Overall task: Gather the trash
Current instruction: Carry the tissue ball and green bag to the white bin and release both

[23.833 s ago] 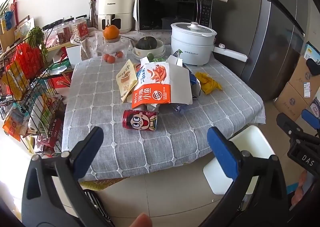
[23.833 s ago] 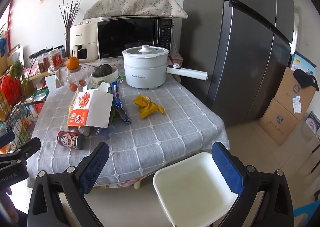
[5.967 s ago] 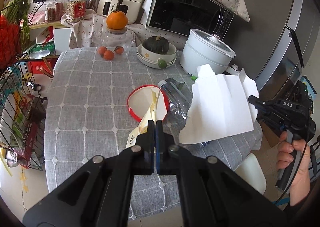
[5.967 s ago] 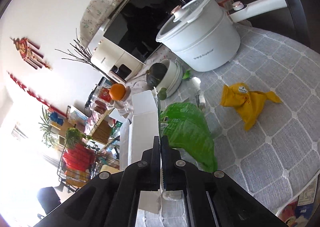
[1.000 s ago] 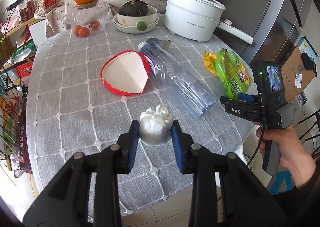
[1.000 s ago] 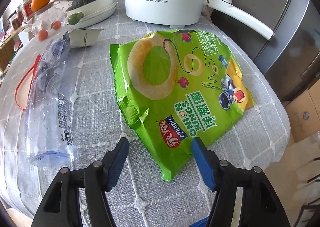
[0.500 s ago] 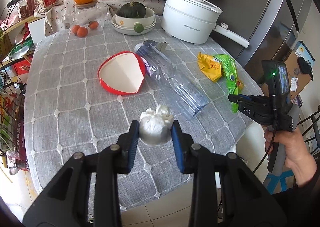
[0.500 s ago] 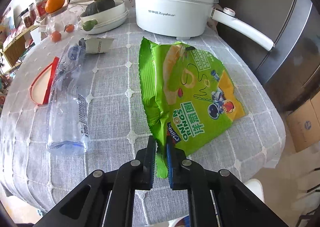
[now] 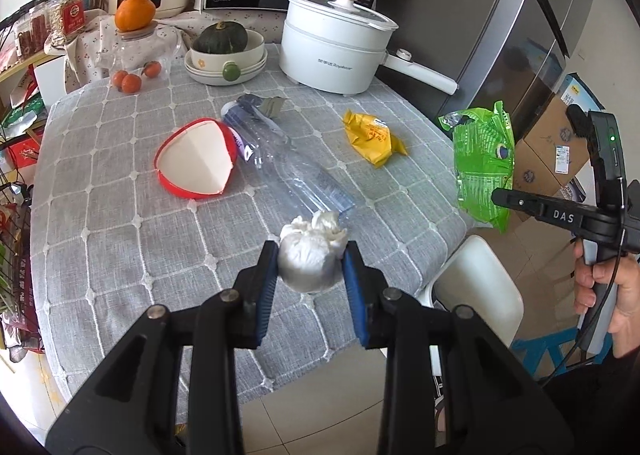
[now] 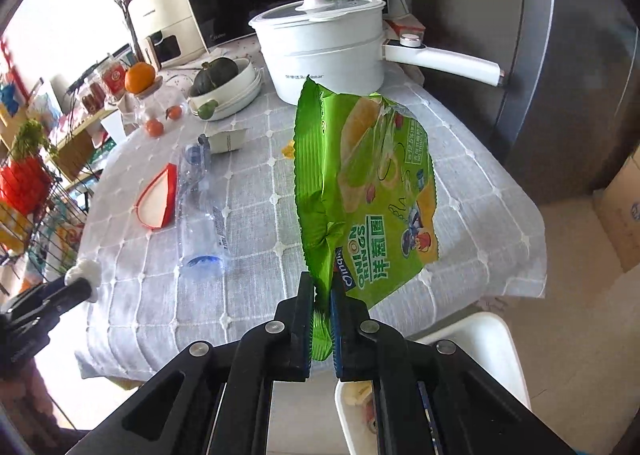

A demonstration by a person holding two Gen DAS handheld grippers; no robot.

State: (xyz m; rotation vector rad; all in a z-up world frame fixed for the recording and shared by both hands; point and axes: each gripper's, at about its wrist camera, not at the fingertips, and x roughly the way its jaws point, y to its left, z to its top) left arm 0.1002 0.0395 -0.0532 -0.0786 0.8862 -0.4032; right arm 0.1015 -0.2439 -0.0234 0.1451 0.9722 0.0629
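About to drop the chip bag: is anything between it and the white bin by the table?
Nothing visible. The right gripper holds the onion rings bag in the air at the table's edge, and the white bin is open just below it.

The surface point(image 9: 120, 239) wears a grey checked cloth. Lying on it: a flattened clear plastic bottle point(image 9: 280, 159), a red-rimmed paper bowl point(image 9: 194, 163) touching its left side, and a yellow wrapper point(image 9: 372, 137) further right. A white electric pot point(image 9: 336, 45), stacked bowls point(image 9: 226, 63) and small oranges point(image 9: 128, 83) sit at the back.
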